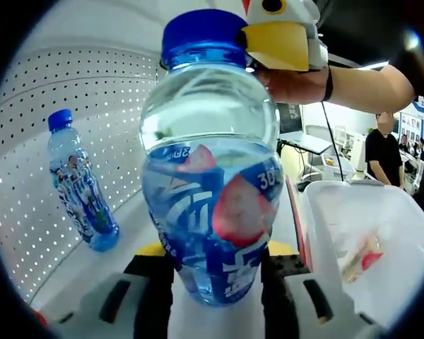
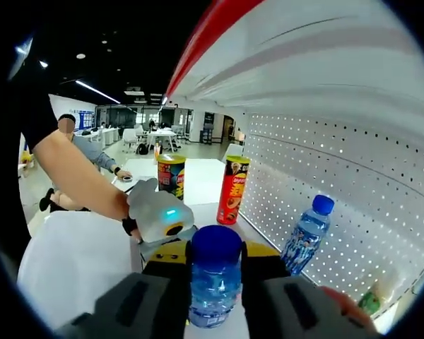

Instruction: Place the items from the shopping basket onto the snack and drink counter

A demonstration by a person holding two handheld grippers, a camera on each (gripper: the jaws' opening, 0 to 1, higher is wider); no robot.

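White counter [image 1: 113, 247] runs along a wall full of small holes, and one water bottle [image 1: 81, 187] already stands there. Our left gripper [image 1: 215, 282] squeezes another water bottle [image 1: 212, 176] around its lower part, above the counter beside the white basket [image 1: 381, 233]. Our right gripper [image 2: 213, 296] squeezes a third bottle [image 2: 213, 282] in the middle, near two chip cans [image 2: 201, 185]. We think full bottles are heavy, smooth and slippery, and their sides bend a little. Holding low on the label looks safest to us.
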